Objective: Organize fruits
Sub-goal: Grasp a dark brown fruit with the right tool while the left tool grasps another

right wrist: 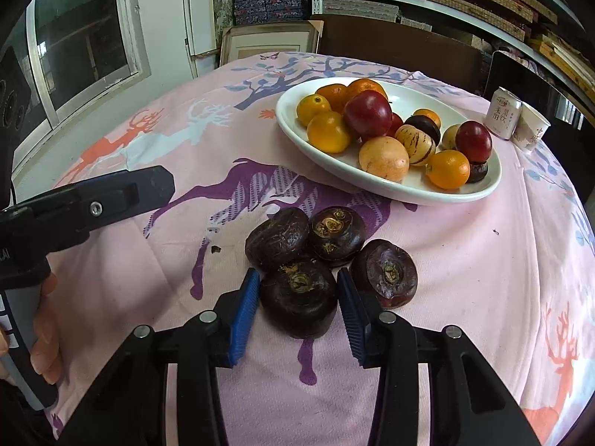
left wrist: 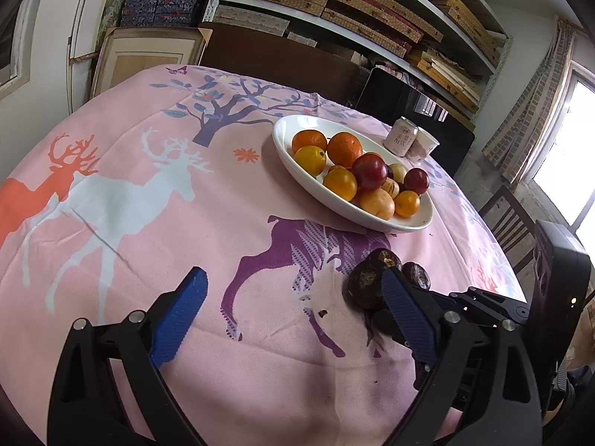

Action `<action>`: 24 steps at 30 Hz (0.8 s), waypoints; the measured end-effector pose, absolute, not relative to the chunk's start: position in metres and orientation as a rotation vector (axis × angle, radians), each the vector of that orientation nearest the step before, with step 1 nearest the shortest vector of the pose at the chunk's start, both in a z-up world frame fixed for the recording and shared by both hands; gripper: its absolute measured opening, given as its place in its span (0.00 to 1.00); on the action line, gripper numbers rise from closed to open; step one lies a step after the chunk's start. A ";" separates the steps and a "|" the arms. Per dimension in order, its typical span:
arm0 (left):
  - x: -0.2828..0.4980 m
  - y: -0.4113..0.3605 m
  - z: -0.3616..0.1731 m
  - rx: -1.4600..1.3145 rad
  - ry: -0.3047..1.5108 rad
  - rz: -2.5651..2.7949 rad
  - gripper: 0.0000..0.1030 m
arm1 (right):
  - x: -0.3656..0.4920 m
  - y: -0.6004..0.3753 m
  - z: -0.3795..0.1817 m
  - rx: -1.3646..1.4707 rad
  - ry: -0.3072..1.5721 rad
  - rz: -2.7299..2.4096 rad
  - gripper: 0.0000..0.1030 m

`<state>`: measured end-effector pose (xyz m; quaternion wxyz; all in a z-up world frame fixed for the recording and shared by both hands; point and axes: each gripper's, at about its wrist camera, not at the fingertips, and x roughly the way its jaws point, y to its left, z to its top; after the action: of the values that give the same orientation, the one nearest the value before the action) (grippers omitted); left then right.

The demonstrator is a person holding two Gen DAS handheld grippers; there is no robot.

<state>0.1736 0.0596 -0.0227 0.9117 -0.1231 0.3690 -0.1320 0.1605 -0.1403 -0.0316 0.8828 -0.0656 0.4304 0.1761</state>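
Held fruit: a dark water chestnut (right wrist: pixel 299 297) sits squarely between the blue pads of the right gripper (right wrist: pixel 297 310), flat side down on the cloth, stem scar facing up; its broad axis runs across the jaws.
Right gripper state: clenched on that chestnut, both pads pressed against its sides.
Neighbouring chestnuts: three more (right wrist: pixel 277 238) (right wrist: pixel 336 234) (right wrist: pixel 385 273) lie just beyond and to the right of the right fingertips, touching or nearly touching the held one.
Destination: the white oval plate (right wrist: pixel 409 186) lies ahead of the right gripper and to its right, already loaded with oranges (right wrist: pixel 329 132), red plums (right wrist: pixel 368 113) and other fruit; its long axis runs from near right to far left.
Judged move: lift, then carry forward and rightward over the plate's near rim; the neighbours may be nudged on lift-off.
Left gripper state: the left gripper (left wrist: pixel 293 316) is released, jaws wide and empty, with the chestnut cluster behind its right pad.
Nearer hand: the right.
Surface: pink tablecloth (right wrist: pixel 465 260) with deer prints.
Room: can (right wrist: pixel 502 113) and paper cup (right wrist: pixel 531 126) beyond the plate; shelves of boxes (left wrist: pixel 372 11) behind.
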 end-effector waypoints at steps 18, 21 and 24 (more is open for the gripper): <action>0.175 0.060 -0.023 -0.255 0.765 -0.274 0.90 | 0.162 -0.146 -0.030 -0.110 0.895 0.364 0.41; 0.174 0.059 -0.024 -0.250 0.768 -0.274 0.90 | 0.151 -0.158 -0.014 -0.072 0.840 0.369 0.41; 0.174 0.052 -0.027 -0.228 0.783 -0.277 0.90 | 0.138 -0.184 -0.007 -0.018 0.816 0.355 0.41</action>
<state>0.1740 0.0520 -0.0273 0.9087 -0.1105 0.3796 -0.1342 0.1381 -0.1840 -0.0070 0.9025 -0.0086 0.3949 0.1715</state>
